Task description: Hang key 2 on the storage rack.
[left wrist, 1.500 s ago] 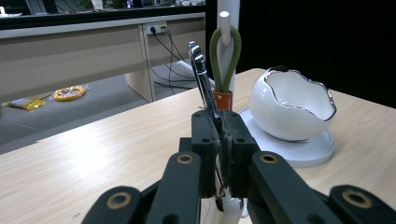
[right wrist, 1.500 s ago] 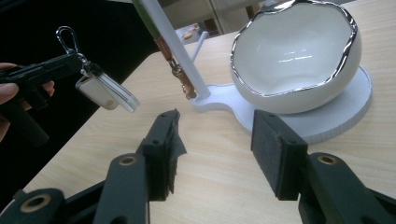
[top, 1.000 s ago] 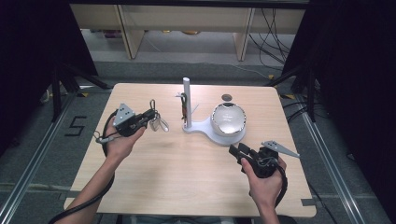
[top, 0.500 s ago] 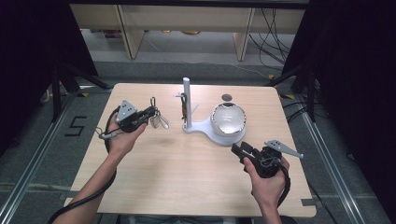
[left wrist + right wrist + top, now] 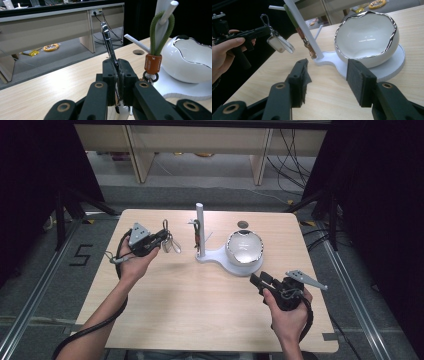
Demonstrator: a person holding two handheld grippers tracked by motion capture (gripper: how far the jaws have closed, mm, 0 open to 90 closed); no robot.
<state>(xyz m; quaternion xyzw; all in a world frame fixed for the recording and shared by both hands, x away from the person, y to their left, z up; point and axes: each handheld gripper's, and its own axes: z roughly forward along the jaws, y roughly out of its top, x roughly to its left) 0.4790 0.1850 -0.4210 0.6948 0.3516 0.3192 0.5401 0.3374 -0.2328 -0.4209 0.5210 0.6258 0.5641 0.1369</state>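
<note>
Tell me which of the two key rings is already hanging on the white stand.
The green-looped key ring with the brown tag hangs from a peg of the stand. The other, a silver carabiner, is clamped in the left gripper.

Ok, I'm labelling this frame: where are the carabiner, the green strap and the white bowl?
carabiner point(image 5: 108, 37), left gripper view, metal bar above the jaws.
green strap point(image 5: 153, 37), left gripper view, left side of its loop.
white bowl point(image 5: 364, 37), right gripper view, inner wall.

My high view looks forward and down over the whole surface point(image 5: 200, 320). My two hand-held gripper views sit low and close, both facing the white peg stand point(image 5: 163, 15) and bowl point(image 5: 367, 37).
</note>
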